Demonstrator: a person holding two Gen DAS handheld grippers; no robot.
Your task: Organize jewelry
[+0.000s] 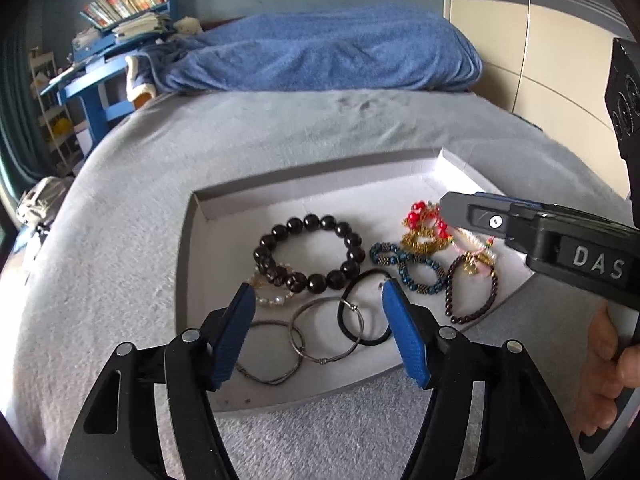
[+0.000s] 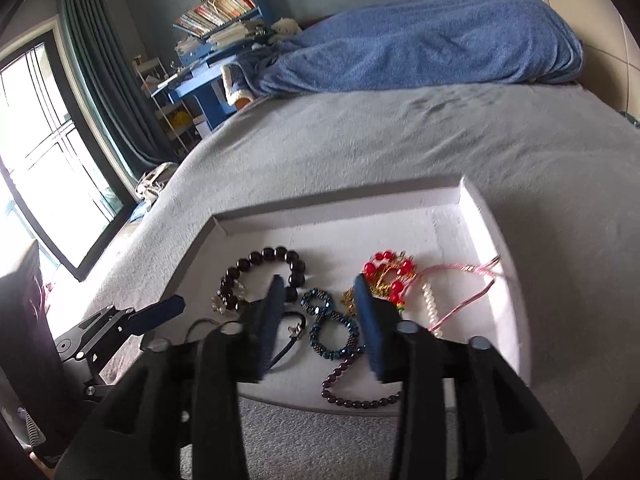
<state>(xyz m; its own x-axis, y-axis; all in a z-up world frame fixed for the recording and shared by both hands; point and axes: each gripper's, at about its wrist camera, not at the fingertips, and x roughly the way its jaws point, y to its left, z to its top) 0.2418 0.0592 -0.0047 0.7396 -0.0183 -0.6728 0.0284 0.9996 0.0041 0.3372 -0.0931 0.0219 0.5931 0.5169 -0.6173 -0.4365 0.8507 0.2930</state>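
Both tools stand with jaws apart, gripping nothing. The left gripper (image 1: 318,300) hovers at six o'clock of the white tray (image 1: 192,240) over the metal rings (image 1: 326,330) and black hair tie (image 1: 366,308), likely to lift one out. The right gripper (image 2: 320,296) frames the blue bead bracelet (image 2: 332,328), with the black bead bracelet (image 1: 310,252) at ten o'clock of it.

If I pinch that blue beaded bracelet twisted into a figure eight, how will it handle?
The blue beaded bracelet is probably floppy: it lies twisted into two loops, so it should sag and untwist. Its small faceted beads may slip between pads. It touches the dark purple strand, which might drag along.
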